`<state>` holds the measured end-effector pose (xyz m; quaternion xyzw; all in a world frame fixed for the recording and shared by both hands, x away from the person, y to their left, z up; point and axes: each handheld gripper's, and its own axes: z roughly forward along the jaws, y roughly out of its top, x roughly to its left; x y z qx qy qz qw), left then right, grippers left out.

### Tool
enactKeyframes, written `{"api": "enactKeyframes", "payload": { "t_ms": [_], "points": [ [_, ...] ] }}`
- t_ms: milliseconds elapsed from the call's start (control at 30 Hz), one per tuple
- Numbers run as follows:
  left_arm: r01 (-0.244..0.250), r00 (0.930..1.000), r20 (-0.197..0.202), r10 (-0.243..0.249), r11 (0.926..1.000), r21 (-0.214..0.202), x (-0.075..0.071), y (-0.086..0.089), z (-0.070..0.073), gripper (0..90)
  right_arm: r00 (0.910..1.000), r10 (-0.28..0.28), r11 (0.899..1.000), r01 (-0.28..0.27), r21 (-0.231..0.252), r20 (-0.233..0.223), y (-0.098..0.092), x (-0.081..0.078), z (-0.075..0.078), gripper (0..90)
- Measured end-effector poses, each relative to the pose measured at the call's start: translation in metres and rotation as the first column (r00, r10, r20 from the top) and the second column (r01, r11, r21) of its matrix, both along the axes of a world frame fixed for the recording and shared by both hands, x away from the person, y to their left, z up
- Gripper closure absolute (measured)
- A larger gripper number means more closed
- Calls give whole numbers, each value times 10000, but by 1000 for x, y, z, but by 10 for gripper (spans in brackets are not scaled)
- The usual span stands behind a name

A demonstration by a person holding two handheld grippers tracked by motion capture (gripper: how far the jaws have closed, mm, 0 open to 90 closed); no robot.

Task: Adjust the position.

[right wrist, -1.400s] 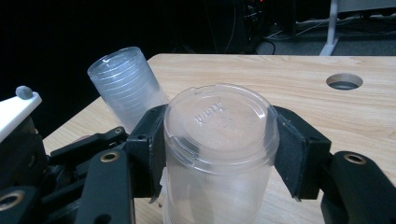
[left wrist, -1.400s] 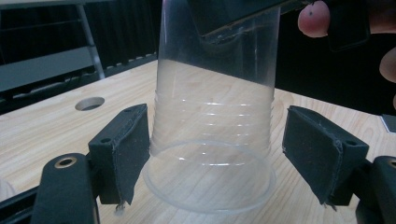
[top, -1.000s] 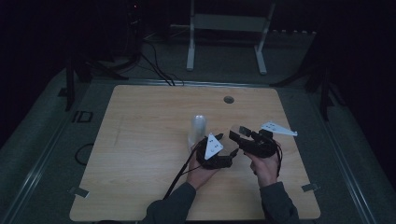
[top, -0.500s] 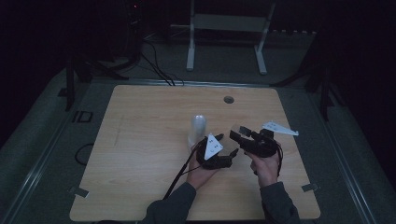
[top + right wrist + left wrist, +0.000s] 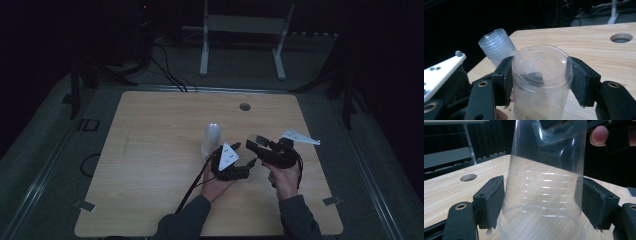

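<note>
A stack of clear ribbed plastic cups (image 5: 212, 137) juts up and left from my left gripper (image 5: 231, 150), which carries a white three-cornered plate. In the left gripper view the stack (image 5: 544, 195) stands rim-down between my black pads (image 5: 490, 205). The jaws have just been closing, and they press on its sides. My right gripper (image 5: 255, 142) faces it from the right. In the right gripper view it (image 5: 541, 80) is shut on a single clear cup (image 5: 541, 67), whose embossed base points at the camera. The stack (image 5: 497, 46) leans behind it.
The wooden table (image 5: 150, 150) has a round hole (image 5: 245, 106) near its far edge. A white frame stand (image 5: 243, 25) and cables (image 5: 165, 70) are on the dark floor beyond. The right gripper's white plate (image 5: 300, 136) points toward the table's right edge.
</note>
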<state>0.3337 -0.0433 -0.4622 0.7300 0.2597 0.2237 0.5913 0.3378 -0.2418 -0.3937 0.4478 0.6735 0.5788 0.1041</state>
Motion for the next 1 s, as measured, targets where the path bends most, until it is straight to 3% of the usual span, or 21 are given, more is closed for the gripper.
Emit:
{"api": "enactKeyframes", "payload": {
  "t_ms": [600, 1000],
  "points": [
    [18, 10000, -70, -17, 10000, 52, 0, -2, -2, 279, 9998, 134, 9997, -132, 198, -125, -3, 1, -1, 411],
    [57, 9998, -170, -54, 9998, 199, 1, 2, -1, 288, 9990, 374, 9991, -369, -222, 227, -6, -4, 4, 333]
  ]
}}
